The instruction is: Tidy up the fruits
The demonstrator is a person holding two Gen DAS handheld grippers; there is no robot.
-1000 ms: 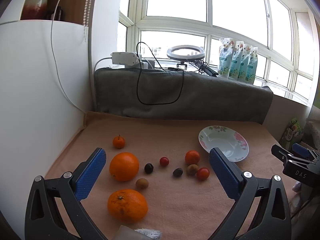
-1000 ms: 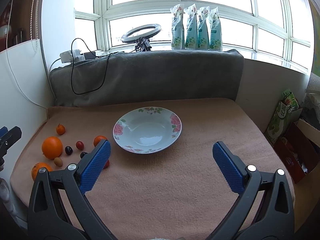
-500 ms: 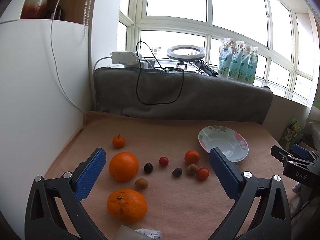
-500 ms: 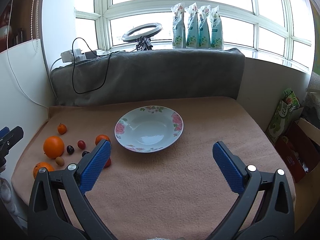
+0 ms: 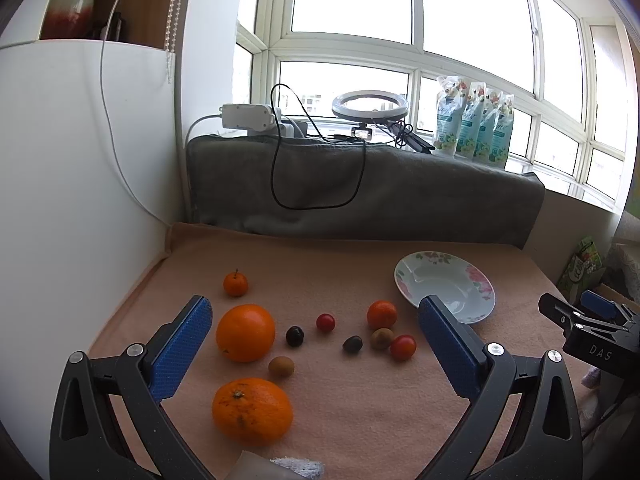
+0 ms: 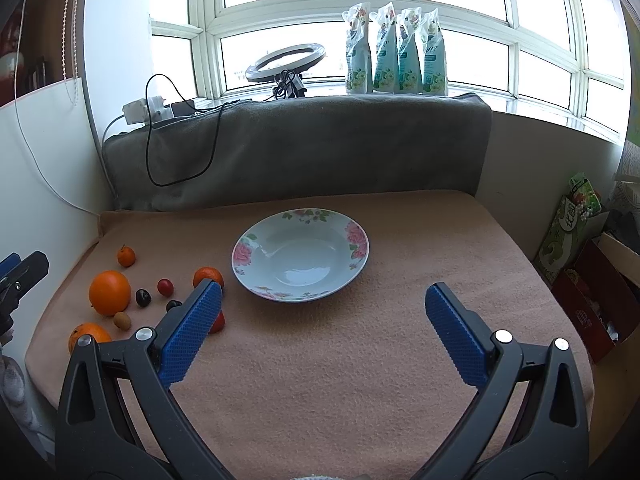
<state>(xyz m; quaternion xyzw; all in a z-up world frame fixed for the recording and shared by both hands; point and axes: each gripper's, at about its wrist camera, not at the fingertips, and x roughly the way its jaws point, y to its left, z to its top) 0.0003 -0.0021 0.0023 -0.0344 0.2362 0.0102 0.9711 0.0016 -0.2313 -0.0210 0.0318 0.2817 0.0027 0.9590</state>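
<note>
Several fruits lie on the pink cloth: a large orange, a second large orange nearer me, a small mandarin, a tangerine, cherry tomatoes, dark plums and brown longans. An empty floral plate sits mid-table, also in the left wrist view. My left gripper is open above the fruits. My right gripper is open in front of the plate. The large orange also shows in the right wrist view.
A grey blanket-covered ledge with cables, a power strip and a ring light bounds the back. A white wall stands on the left. Boxes sit off the table's right edge.
Both grippers have shifted only slightly; the right wrist view has crept a little closer to the plate. Nothing was grasped or moved.
</note>
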